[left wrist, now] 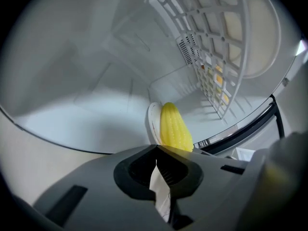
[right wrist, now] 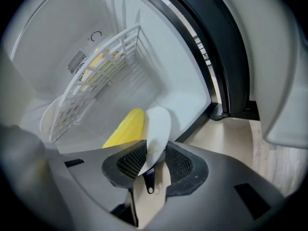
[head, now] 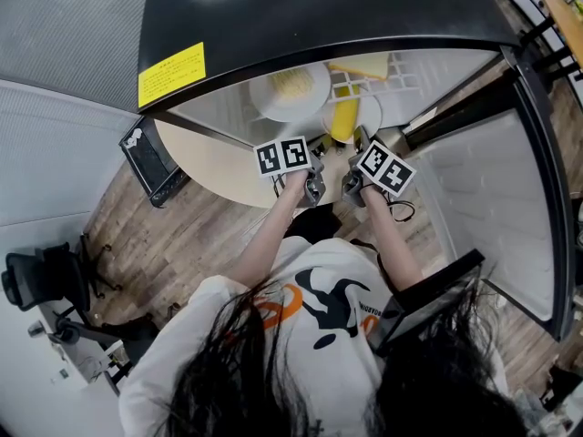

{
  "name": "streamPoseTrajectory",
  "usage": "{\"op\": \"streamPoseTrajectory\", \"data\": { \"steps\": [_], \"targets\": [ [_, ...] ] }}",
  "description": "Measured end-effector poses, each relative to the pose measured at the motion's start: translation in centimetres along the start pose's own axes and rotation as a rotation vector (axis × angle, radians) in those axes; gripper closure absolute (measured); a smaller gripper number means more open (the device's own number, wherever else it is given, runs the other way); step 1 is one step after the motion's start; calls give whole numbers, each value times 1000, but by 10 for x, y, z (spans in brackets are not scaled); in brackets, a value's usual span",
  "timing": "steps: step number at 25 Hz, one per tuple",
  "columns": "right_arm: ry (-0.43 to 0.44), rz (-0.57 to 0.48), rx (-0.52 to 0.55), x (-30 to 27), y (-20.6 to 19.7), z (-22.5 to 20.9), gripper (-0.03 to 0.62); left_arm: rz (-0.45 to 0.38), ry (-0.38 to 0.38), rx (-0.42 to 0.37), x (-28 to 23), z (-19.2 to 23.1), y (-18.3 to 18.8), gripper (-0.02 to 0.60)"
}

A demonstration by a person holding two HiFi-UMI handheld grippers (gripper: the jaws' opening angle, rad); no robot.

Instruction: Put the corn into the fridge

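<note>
The corn (right wrist: pixel 126 128) lay on a white plate (right wrist: pixel 160 119) inside the fridge (left wrist: pixel 86 95), on its pale bottom surface near the front opening. My right gripper (right wrist: pixel 155 158) had its jaws partly apart, with the plate's near rim standing between them. The left-hand pad was at the rim and the other pad seemed just clear of it, so the plate looked loose rather than pinched. My left gripper (left wrist: pixel 157 150) was beside it at the opening, its jaws closed together on nothing, with the corn just beyond its tip.

Behind the corn was a white wire rack (right wrist: pixel 103 61) with something yellow on it that I could not identify. To the left sat a second plate (head: pixel 291 89) with pale yellow food. The fridge door (head: pixel 492 198) stood open on the right.

From either gripper, the corn's near end was covered by the gripper's body or the plate rim. From above, the marker cubes hid most of both sets of jaws.
</note>
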State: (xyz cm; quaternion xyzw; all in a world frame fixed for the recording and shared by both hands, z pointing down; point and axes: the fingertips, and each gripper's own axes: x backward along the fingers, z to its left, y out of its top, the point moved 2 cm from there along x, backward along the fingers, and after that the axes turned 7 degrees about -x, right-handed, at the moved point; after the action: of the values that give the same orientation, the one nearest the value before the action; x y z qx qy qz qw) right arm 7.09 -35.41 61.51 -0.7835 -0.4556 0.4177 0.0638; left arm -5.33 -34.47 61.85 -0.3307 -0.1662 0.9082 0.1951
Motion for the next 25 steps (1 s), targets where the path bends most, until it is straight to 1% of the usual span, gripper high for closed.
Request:
{"op": "streamPoseTrajectory", "data": {
  "steps": [1,3,5,7,9,13,15,16,19,20,22,25],
  "targets": [
    [-2,0,-17,-1,0,-1,479,2,-11,2,0,-1,0,571],
    [-9,6,-35,-2,0,-4,479,20,-57,3,0,-9,-4,572],
    [-7,11,-44,-3,-1,-6,476,59,-107,-4,-1,-18,-14,571],
    [-5,8,-49,-2,-1,-7,476,100,-134,-20,-7,-25,-26,571],
    [-5,9,-50,-3,-2,-6,476,131,-144,-37,-15,-31,-33,571],
    [-1,21,-43,-4,0,-7,476,148,-131,-75,-27,-39,-33,571],
    [10,40,-42,-4,2,-6,477,128,-128,-66,-28,-39,-31,571],
    [23,57,-43,-3,2,-4,476,101,-127,-38,-27,-38,-30,571],
    [82,120,-26,-2,-5,6,473,-3,-118,92,-24,-25,-17,571],
    [97,129,-29,-2,-7,8,473,-22,-119,120,-24,-22,-12,571],
    [109,131,-50,-1,-7,10,468,-35,-121,135,-26,-20,-4,571],
    [114,132,-69,-1,-5,9,468,-32,-112,114,-30,-21,2,571]
  ]
}}
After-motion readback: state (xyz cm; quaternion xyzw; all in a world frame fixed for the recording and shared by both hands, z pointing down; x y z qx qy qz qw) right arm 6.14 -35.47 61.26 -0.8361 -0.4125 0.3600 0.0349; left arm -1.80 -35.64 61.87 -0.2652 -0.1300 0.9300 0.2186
